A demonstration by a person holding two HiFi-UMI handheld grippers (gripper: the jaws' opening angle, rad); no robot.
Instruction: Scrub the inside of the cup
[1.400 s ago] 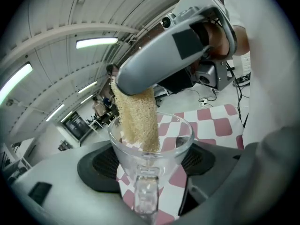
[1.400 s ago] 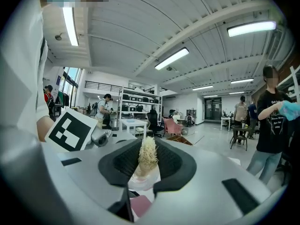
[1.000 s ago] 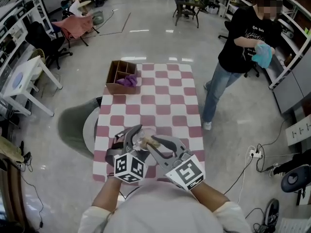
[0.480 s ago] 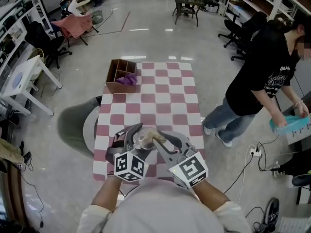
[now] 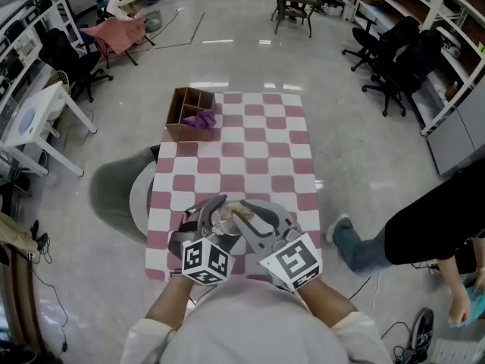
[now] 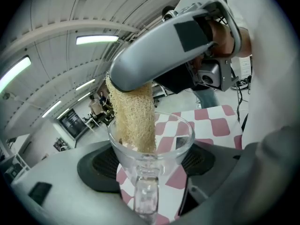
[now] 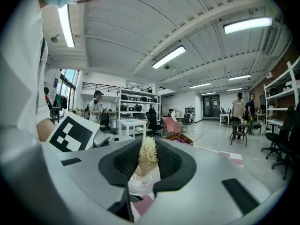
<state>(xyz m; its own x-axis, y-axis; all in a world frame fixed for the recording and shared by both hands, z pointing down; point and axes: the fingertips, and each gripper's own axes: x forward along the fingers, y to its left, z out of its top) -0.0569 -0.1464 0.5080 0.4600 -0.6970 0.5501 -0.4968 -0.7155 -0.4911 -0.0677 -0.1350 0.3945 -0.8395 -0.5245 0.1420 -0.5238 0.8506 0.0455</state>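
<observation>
A clear glass cup (image 6: 151, 146) with a handle sits between the jaws of my left gripper (image 6: 150, 177), which is shut on it. A tan loofah scrubber (image 6: 133, 114) reaches down inside the cup, and my right gripper (image 6: 129, 81) is shut on its upper end. In the right gripper view the loofah (image 7: 147, 157) stands between the pads above the cup (image 7: 140, 184). From the head view both grippers meet over the table's near edge: left gripper (image 5: 211, 217), right gripper (image 5: 244, 217), cup (image 5: 224, 221) between them.
The table (image 5: 261, 154) has a pink and white checked cloth. A wooden divided box (image 5: 182, 114) with a purple cloth (image 5: 200, 119) stands at its far left corner. A grey round seat (image 5: 120, 196) is left of the table. A person (image 5: 432, 233) passes at lower right.
The person in black has walked from the table's far right to the lower right edge. Both grippers stay together at the cup, with the right one turned slightly.
</observation>
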